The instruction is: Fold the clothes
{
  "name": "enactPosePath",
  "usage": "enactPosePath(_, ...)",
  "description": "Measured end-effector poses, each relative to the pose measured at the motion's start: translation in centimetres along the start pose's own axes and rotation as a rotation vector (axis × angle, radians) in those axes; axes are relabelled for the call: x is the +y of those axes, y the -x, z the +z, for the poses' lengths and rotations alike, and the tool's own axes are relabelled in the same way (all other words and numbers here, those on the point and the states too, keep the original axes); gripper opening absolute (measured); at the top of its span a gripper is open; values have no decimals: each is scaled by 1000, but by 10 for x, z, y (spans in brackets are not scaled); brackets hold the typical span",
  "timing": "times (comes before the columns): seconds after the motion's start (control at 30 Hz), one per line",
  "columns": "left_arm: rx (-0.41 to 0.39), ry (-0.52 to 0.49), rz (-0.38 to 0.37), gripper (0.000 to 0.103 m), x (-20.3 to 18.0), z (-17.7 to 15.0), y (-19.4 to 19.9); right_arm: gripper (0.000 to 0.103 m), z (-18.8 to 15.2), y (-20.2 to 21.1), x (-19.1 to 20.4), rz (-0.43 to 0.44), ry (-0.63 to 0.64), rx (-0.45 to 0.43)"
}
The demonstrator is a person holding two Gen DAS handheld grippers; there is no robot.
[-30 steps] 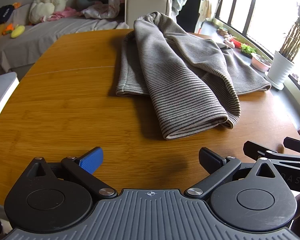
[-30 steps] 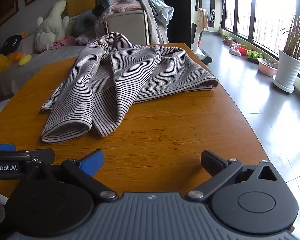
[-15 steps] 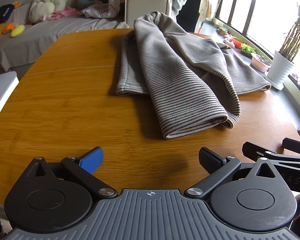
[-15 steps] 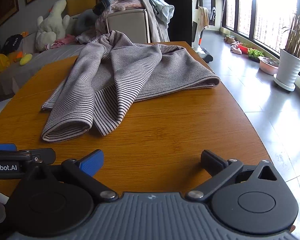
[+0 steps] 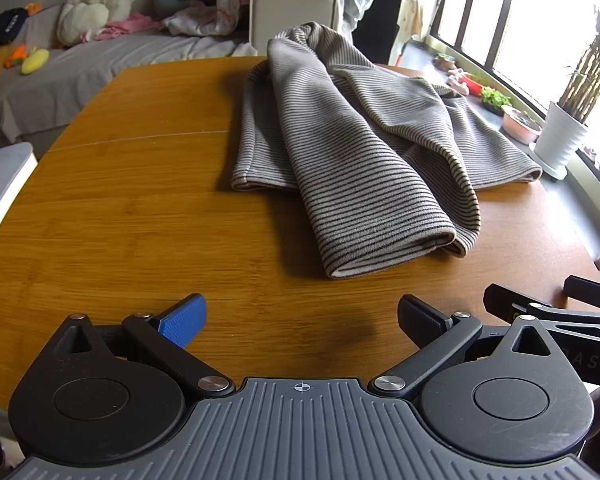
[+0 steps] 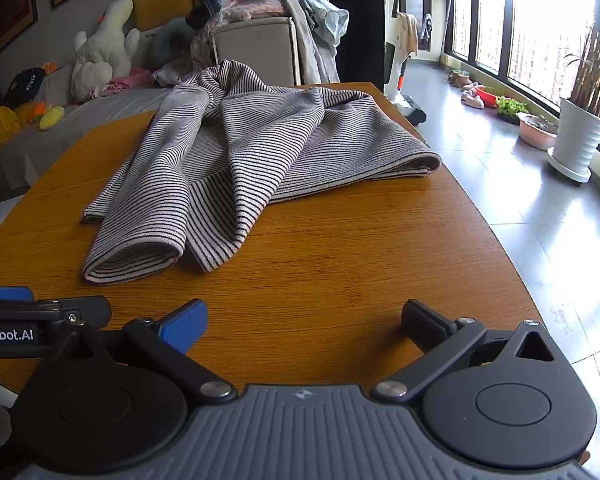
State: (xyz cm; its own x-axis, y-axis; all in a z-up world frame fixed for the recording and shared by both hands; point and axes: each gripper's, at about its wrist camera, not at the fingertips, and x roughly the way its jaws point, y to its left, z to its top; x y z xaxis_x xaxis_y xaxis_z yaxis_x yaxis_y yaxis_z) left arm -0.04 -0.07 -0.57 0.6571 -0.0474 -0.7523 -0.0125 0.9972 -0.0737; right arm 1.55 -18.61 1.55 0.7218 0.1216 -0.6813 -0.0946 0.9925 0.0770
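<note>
A grey striped garment [image 5: 352, 148] lies crumpled on the wooden table [image 5: 132, 208], with a folded sleeve end nearest me. It also shows in the right wrist view [image 6: 260, 148]. My left gripper [image 5: 300, 320] is open and empty, low over the table's near edge, short of the garment. My right gripper [image 6: 304, 324] is open and empty beside it, to the right. Part of the right gripper shows in the left wrist view [image 5: 548, 304]. Part of the left gripper shows in the right wrist view [image 6: 44, 312].
A chair piled with clothes [image 6: 260, 40] stands behind the table. A sofa with plush toys [image 5: 96, 4] is at the back left. A white potted plant [image 6: 576, 140] and floor items stand by the windows on the right. The table edge drops off at right [image 6: 492, 240].
Both grippers have drifted slightly; the garment sits a touch lower and nearer in view. Both grippers stay open and the garment has not been touched.
</note>
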Motion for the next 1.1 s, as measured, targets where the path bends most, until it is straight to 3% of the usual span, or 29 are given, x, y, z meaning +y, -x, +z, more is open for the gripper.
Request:
enactPosePath(0.7,-30,-9,3,103,3,12,1,103,16,-2,-9,-3,-1,-17)
enactPosePath(1.03,-181,-46,-6,103,8,77,-9,103,80,-24,-28,36,-32,-93)
enactPosePath(1.1,-200,-35,-13,103,9,92,-17,103,99,-33,-30,50,-48,-146)
